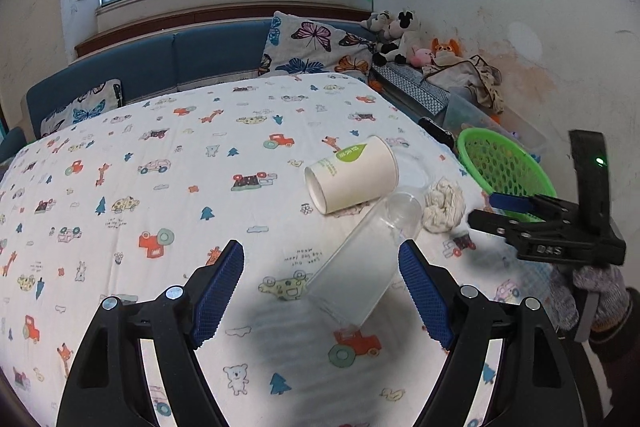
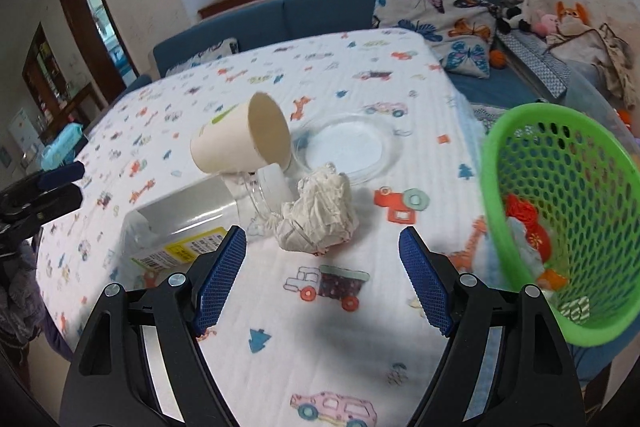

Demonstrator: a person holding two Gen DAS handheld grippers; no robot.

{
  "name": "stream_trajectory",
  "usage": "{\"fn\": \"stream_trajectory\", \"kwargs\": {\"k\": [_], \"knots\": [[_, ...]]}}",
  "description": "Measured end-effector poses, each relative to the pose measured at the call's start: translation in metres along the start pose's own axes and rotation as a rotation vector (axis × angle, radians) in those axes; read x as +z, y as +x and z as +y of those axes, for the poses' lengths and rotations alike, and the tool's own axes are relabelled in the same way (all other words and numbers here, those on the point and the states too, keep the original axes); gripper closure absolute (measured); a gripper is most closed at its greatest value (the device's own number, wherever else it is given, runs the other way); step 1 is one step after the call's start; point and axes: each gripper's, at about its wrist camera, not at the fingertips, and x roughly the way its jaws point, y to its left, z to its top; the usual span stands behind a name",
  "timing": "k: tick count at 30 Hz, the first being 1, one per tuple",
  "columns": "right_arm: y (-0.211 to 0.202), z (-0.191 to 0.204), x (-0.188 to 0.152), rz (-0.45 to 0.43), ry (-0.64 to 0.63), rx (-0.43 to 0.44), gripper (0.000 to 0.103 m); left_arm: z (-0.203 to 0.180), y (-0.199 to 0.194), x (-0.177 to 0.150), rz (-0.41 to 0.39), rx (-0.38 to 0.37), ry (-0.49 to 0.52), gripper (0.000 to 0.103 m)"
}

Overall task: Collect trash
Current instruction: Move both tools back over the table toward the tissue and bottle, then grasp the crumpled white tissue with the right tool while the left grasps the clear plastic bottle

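Black grippers (image 1: 321,293) – blue ridged pads (image 1: 219,295) – grey knit glove (image 1: 600,293)

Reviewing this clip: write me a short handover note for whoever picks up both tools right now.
Left tool: open, empty, clear plastic bottle lying just ahead.
Right tool: open, empty, facing the crumpled tissue.
On the bed: paper cup on its side, clear lid, bottle, tissue.
Green basket at the bed's right edge already holds some scraps.
Left: all four pieces into the basket.
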Motion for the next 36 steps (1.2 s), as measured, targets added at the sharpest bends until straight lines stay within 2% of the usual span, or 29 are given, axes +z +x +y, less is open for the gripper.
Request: {"fn": "stream_trajectory", "kwargs": {"k": [10, 14, 16, 19, 30, 36], "knots": [[0.04, 0.0, 0.003, 0.062, -0.032, -0.01, 0.031, -0.008, 0.009, -0.006, 0.039, -0.024, 0.061, 0.026], [0.049, -0.001, 0.005, 0.074, -0.034, 0.005, 0.037, -0.014, 0.017, -0.007, 0.06, -0.031, 0.088, 0.026], [0.051, -0.001, 0.004, 0.08, -0.04, 0.011, 0.043, -0.017, 0.021, -0.006, 0.069, -0.032, 0.105, 0.026], [0.047, 0.001, 0.003, 0.07, -0.056, 0.007, 0.048, -0.024, 0.028, -0.004, 0.085, -0.044, 0.139, 0.026], [0.019, -0.009, 0.0, 0.041, -0.033, -0.01, 0.048, -0.049, 0.063, 0.001, 0.131, -0.07, 0.262, 0.024], [0.0, -0.016, -0.002, 0.019, -0.021, -0.033, 0.048, -0.052, 0.084, 0.006, 0.166, -0.076, 0.277, 0.024]]}}
